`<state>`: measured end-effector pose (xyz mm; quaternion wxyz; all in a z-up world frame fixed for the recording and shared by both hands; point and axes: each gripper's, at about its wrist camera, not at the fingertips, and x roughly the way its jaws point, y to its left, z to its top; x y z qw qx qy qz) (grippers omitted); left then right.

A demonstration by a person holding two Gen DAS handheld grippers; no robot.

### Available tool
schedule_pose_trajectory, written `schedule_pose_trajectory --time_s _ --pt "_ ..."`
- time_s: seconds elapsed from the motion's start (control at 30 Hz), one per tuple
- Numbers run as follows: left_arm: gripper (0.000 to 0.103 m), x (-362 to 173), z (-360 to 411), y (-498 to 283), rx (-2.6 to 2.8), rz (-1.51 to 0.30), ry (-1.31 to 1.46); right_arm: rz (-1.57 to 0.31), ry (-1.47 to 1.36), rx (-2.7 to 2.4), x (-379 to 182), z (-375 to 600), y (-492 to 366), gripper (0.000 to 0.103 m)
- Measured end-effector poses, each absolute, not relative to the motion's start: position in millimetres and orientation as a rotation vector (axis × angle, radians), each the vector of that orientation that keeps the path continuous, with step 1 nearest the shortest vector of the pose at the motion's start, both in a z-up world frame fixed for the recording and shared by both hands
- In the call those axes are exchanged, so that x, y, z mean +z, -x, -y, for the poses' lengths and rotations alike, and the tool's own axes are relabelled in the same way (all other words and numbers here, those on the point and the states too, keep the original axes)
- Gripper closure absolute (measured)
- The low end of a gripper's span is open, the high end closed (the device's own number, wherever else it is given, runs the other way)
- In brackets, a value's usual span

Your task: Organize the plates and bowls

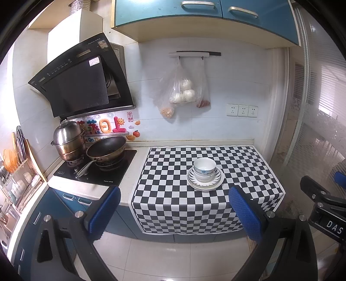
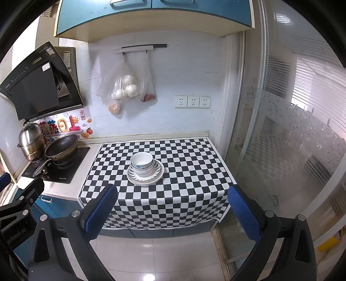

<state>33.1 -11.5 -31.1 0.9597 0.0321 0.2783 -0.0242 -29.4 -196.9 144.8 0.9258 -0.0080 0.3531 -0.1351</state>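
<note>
Bowls (image 1: 204, 169) already sit nested on the stacked plates (image 1: 205, 183), mid-cloth (image 1: 173, 205) on the desk. Your left gripper (image 1: 174, 213) and right gripper (image 2: 172, 213) hang spread, empty, short of the cloth; task looks near finished.

Blue, black and white pretty much everywhere

Checkered black-and-white cloth (image 2: 173, 173), white bowls (image 2: 141, 161) with blue marks, striped-rim plates (image 2: 155, 173), blue cabinets (image 1: 194, 10), blue gripper pads (image 1: 244, 214).

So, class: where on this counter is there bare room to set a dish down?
The checkered cloth is bare all around the stacked bowls and plates, widest toward the glass door. The stove is crowded with a steamer pot and wok.
</note>
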Motion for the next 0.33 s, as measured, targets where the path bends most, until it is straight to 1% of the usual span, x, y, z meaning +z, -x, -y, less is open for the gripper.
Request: schedule_pose_trajectory --time_s 0.33 --pt "0.001 -30.6 6.7 -35.3 -0.038 -0.558 -0.067 -0.726 0.019 -0.276 141.5 191.0 26.8 0.0"
